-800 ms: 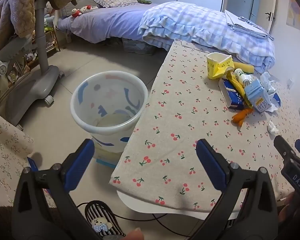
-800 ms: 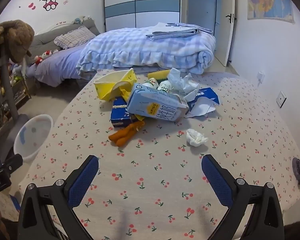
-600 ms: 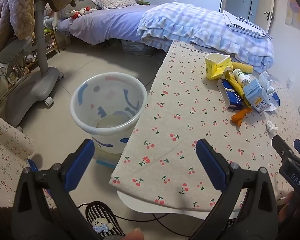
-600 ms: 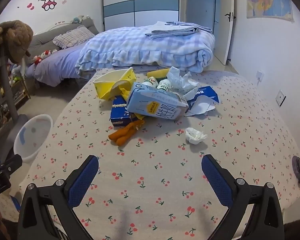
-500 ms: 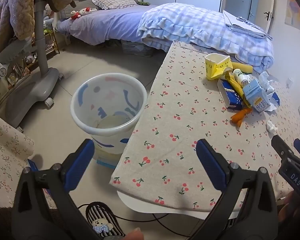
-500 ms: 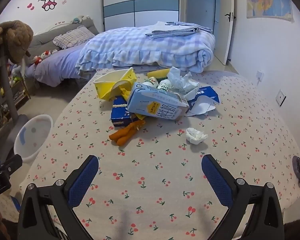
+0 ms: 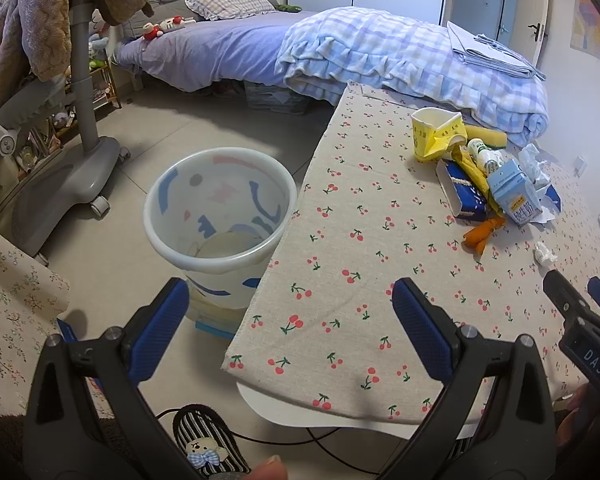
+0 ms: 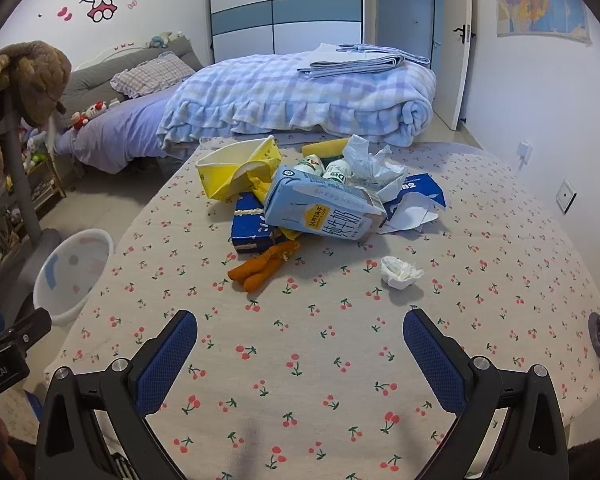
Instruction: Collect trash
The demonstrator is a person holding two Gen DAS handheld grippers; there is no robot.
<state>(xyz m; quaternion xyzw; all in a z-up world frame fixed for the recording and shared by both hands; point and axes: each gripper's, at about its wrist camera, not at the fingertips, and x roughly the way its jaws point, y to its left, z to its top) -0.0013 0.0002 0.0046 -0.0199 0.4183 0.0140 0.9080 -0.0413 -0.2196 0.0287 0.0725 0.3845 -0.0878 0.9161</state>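
Sizing up the pile from biggest to smallest; nothing is picked up yet, and the bin (image 7: 220,216) on the floor just beside the table's (image 8: 500,280) left edge looks empty.

Both tongs are spread wide and hold nothing: left gripper (image 7: 290,330) hangs over the near table corner and the bin, right gripper (image 8: 300,354) over bare cloth short of the pile.

- Milk carton (image 8: 324,210): on its side at the middle of the heap, leaning on other items. Probably empty, so light; walls will cave a bit. Grip across the flat sides mid-body, not the folded end.
- Yellow paper cup (image 8: 236,168): crushed, at the far left of the heap. Light, thin, springy. Pinch the rim wall.
- Dark blue box (image 8: 250,228): partly under the carton, stiff card. Take it after the carton is off.
- Blue-and-white wrapper (image 8: 412,204): right of the carton, floppy. Pinch a raised fold.
- 2 small bottles (image 8: 324,166) and a yellow sponge (image 8: 326,146) behind the carton: bottles hard, round, likely slippery, so grip across the body. Sponge is soft.
- Orange scrap (image 8: 260,268): near side of the heap, soft-looking, easy pinch.
- Tissue wad (image 8: 400,272): alone, nearest the right gripper. Near weightless, squashes flat. Easiest first grab, close fully.
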